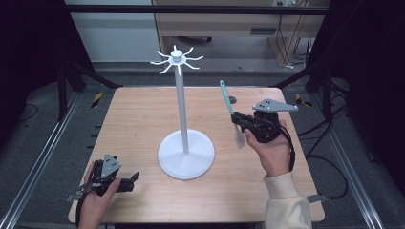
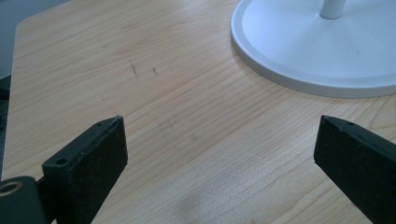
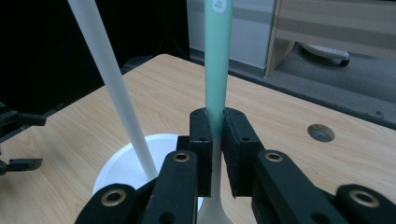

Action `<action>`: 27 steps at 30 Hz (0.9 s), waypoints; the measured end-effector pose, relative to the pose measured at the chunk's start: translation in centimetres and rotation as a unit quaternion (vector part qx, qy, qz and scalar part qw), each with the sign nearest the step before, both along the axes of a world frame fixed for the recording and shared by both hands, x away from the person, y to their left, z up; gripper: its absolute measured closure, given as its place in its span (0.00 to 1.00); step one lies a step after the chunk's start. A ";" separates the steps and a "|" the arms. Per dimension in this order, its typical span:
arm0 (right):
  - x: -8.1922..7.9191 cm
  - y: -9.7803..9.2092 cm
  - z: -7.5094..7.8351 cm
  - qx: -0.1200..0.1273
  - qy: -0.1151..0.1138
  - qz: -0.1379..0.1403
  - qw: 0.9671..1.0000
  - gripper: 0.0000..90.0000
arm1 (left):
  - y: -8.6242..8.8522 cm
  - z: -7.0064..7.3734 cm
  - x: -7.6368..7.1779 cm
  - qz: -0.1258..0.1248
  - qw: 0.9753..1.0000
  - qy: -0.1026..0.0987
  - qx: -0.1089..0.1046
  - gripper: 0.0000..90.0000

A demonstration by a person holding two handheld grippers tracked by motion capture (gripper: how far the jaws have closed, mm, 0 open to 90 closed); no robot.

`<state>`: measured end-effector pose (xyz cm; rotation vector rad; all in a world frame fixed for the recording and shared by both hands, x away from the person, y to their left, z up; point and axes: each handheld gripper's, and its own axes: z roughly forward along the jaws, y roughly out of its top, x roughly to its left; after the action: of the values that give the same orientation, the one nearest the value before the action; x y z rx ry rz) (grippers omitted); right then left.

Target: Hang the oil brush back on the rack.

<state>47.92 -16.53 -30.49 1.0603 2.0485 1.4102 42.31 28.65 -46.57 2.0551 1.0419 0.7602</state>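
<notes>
A white stand (image 1: 186, 153) with a round base, a tall pole and a crown of hooks (image 1: 176, 60) rises at the table's middle. My right gripper (image 1: 237, 120) is shut on a spatula (image 1: 226, 98) with a teal handle pointing up and a pale blade (image 1: 239, 137) hanging below, held right of the pole. In the right gripper view the teal handle (image 3: 218, 60) stands between the shut jaws (image 3: 217, 140), with the pole (image 3: 114, 88) to its left. My left gripper (image 1: 133, 180) is open and low at the front left, holding nothing; its view shows the stand's base (image 2: 317, 51) ahead.
The wooden table (image 1: 138, 119) has a small round hole (image 1: 232, 99) near its far right edge. Metal rails run along both sides. A wooden desk with cables stands beyond the table on the grey floor.
</notes>
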 end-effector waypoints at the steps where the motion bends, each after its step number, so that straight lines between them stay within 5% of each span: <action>1: -0.1 0.1 0.1 0.000 -0.002 0.001 1.000 0.92 | 0.0 0.0 0.0 0.000 1.000 0.000 0.000 0.03; 27: -2.0 1.3 3.9 0.022 -0.062 0.041 0.997 0.92 | 0.4 0.0 0.0 0.010 1.000 0.004 0.001 0.03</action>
<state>45.95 -15.22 -26.63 0.8906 2.0014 1.5285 42.27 29.02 -46.62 2.0544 1.0687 0.7649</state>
